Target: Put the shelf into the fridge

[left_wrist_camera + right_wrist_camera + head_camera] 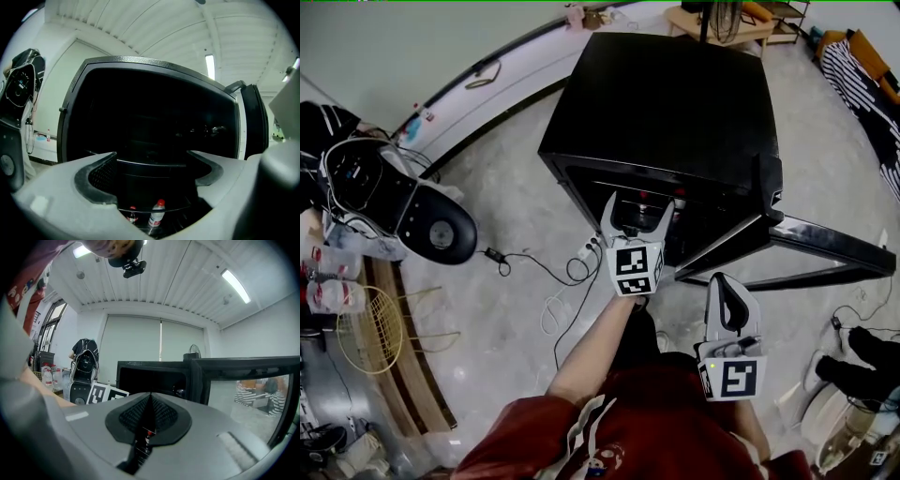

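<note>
The black fridge [675,103] stands on the floor with its door [825,248] swung open to the right. My left gripper [637,202] is open at the fridge's opening, with nothing between its pads. In the left gripper view, the left gripper [151,157] points into the dark cavity, where a shelf's front edge [150,163] runs level just beyond the jaw tips. Two red-capped bottles [157,213] stand lower inside. My right gripper [727,295] is shut and empty, held back near my body, below the door. The right gripper [150,397] faces the fridge from a distance.
A black speaker-like device [403,211] and a gold wire basket [370,328] lie at the left. Cables [544,272] trail over the floor in front of the fridge. A striped sofa [862,84] is at the far right, and black shoes [862,366] are near the door.
</note>
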